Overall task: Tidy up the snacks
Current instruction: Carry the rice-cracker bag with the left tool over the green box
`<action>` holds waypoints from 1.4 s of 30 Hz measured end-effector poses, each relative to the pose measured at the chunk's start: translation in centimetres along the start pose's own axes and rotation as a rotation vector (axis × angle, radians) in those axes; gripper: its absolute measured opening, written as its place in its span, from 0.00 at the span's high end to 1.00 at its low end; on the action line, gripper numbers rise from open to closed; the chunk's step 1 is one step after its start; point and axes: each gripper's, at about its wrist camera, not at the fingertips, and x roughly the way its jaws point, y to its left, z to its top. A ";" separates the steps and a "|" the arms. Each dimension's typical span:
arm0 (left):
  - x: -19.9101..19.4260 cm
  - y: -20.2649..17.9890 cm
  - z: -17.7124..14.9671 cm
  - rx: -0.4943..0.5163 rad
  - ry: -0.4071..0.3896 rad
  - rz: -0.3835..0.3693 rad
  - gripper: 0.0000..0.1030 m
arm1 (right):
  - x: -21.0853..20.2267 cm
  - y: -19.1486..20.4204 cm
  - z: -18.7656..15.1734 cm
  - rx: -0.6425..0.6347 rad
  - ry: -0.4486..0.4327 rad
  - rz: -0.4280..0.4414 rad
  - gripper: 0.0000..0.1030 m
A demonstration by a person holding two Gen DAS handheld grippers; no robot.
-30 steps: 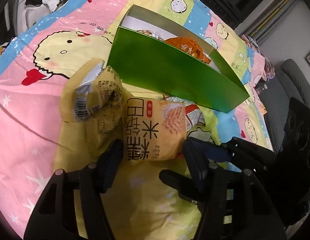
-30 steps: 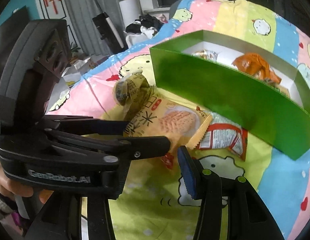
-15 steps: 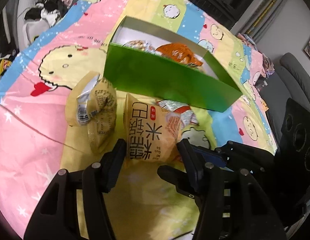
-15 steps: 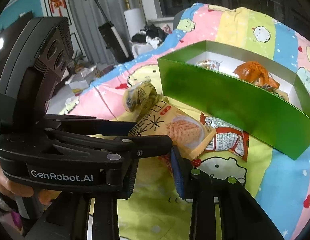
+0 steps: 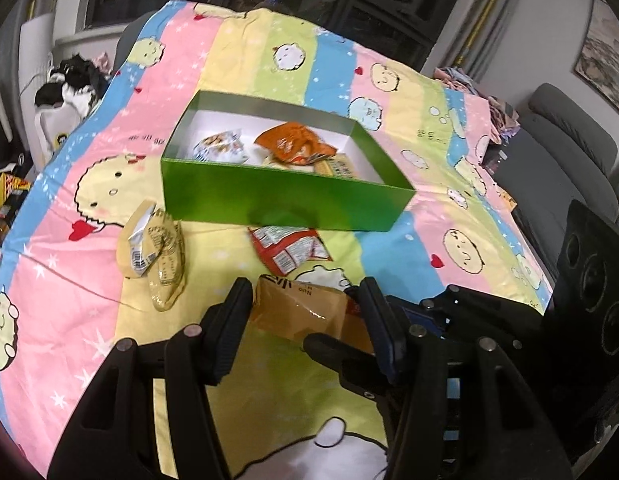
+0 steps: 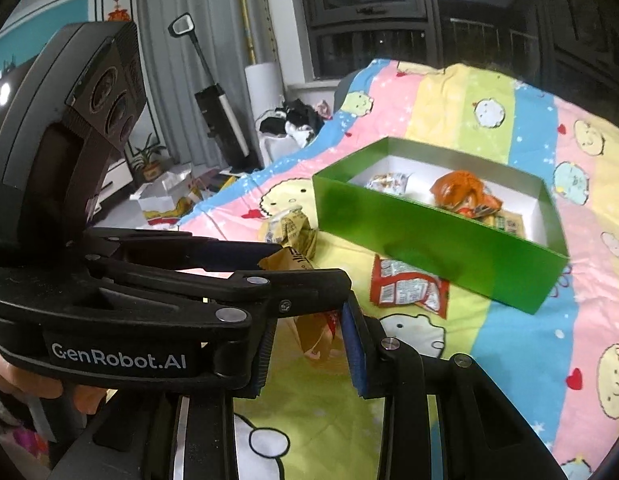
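Note:
A yellow-orange snack pack [image 5: 301,312] hangs above the bedsheet, held from both sides. My left gripper [image 5: 303,320] is shut across its width. My right gripper [image 6: 309,350] is shut on one end of the same pack [image 6: 315,332]. Ahead stands an open green box [image 5: 285,200] [image 6: 429,240] holding an orange bag [image 5: 293,146] and a white packet [image 5: 221,148]. A red-and-white packet [image 5: 289,248] [image 6: 405,290] lies flat just in front of the box. Two crumpled yellow packs [image 5: 157,256] [image 6: 291,230] lie to its left.
Everything sits on a cartoon-print striped bedsheet [image 5: 389,92]. A grey chair [image 5: 569,152] stands off the bed's right side. A pile of clothes [image 5: 69,84], an upright vacuum [image 6: 221,120] and bags on the floor [image 6: 161,200] lie past the left edge.
Both grippers closed onto the yellow-orange pack, then rose and drew back with it. The pack left the sheet, uncovering the red-and-white packet. The box looks farther away.

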 end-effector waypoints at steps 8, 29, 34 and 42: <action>-2.5 -2.3 0.4 0.057 -0.067 0.003 0.48 | -2.9 0.2 0.5 -0.010 -0.089 -0.016 0.67; -3.9 -4.2 2.4 0.098 -0.126 -0.016 0.48 | -5.4 -0.2 2.0 -0.027 -0.183 -0.048 0.67; -3.6 -4.6 3.2 0.109 -0.132 -0.020 0.48 | -5.6 -0.8 2.5 -0.020 -0.195 -0.055 0.67; -3.4 -4.5 5.2 0.118 -0.155 -0.026 0.48 | -5.6 -1.6 3.9 -0.033 -0.217 -0.068 0.67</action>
